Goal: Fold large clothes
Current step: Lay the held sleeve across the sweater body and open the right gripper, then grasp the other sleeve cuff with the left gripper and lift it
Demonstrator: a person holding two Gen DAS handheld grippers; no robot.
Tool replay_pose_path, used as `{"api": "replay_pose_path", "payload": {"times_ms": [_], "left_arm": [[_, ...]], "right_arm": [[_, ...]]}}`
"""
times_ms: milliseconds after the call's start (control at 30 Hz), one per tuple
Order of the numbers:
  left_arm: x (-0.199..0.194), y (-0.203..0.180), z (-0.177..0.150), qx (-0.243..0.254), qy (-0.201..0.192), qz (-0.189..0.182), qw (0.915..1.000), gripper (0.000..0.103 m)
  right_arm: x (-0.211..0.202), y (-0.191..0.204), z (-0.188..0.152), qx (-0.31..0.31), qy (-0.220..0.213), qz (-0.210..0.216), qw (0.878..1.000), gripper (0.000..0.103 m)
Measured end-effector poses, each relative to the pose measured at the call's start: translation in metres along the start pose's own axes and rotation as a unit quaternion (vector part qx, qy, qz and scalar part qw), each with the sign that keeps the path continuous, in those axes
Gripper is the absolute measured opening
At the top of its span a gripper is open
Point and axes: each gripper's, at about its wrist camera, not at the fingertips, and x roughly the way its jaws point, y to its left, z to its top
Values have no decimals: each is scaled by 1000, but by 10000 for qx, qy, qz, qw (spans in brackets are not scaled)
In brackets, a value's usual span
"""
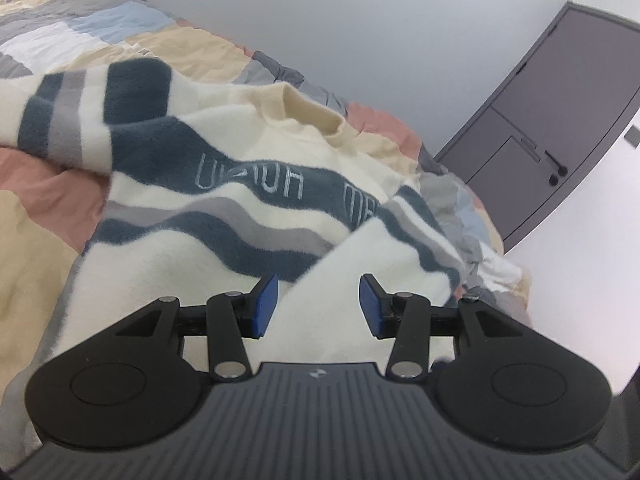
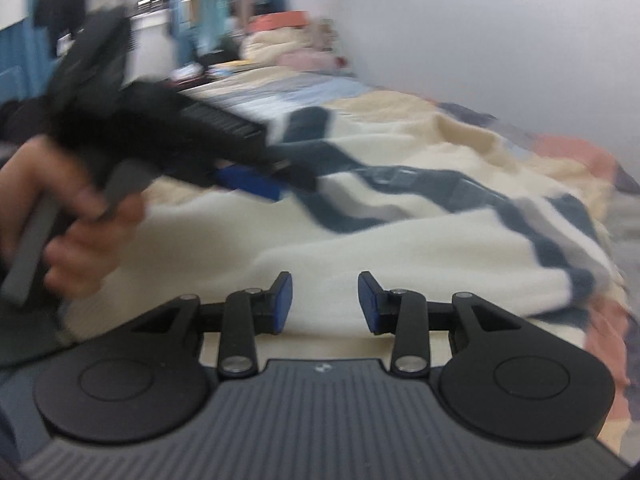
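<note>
Both released: left gripper (image 1: 319,305) and right gripper (image 2: 325,303) hovering with empty, parted jaws over the near hem of the sweater (image 1: 248,216) spread on the bed (image 1: 36,216), seemingly between folds.

Soft, even indoor light fills both views, with no glare or hard shadows. The right wrist view is smeared by motion blur, worst on the bare hand (image 2: 60,216); the fisheye bends the grey panelled door (image 1: 560,120).
</note>
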Motion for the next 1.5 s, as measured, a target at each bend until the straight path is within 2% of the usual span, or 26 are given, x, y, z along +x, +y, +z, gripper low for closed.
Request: {"api": "replay_pose_path", "payload": {"times_ms": [200, 367, 467, 500, 567, 700, 800, 967, 1133, 1200, 1267, 1367, 1433, 1500], "left_arm": [[17, -10, -10, 292, 131, 271, 9991, 51], [39, -22, -18, 697, 306, 467, 9960, 51], [50, -25, -24, 888, 423, 589, 9934, 51], [55, -25, -26, 939, 451, 758, 9917, 51], [62, -22, -31, 923, 553, 1035, 9888, 51], [73, -18, -39, 854, 765, 1159, 9866, 51], [77, -17, -36, 808, 782, 1205, 9863, 51], [63, -6, -27, 436, 543, 1045, 9921, 51], [35, 19, 0, -126, -80, 981, 9951, 51], [23, 36, 16, -311, -325, 1131, 9926, 51], [15, 53, 33, -235, -442, 1414, 9887, 55], [4, 87, 58, -148, -530, 1844, 9813, 55], [-1, 113, 72, -483, -559, 1981, 9774, 55], [-8, 145, 83, -953, -541, 1935, 9750, 57]], "right_arm": [[33, -42, 0, 833, 415, -990, 9907, 38], [51, -72, 4, 1443, 340, -1049, 9834, 30], [62, -77, 6, 1340, 379, -1215, 9828, 28], [64, -77, 6, 1243, 415, -1313, 9826, 27], [71, -84, 4, 1308, 512, -1419, 9799, 25], [90, -96, -11, 1665, 845, -1349, 9731, 24], [93, -99, -12, 1746, 863, -1350, 9715, 22], [89, -99, -15, 1861, 761, -1348, 9703, 22], [85, -95, -15, 1782, 697, -1416, 9712, 22], [85, -93, -15, 1746, 687, -1444, 9716, 22], [84, -93, -14, 1766, 679, -1442, 9713, 22], [83, -94, -14, 1819, 660, -1413, 9709, 23], [83, -94, -14, 1843, 652, -1404, 9706, 23], [85, -94, -13, 1853, 653, -1402, 9704, 24]]}}
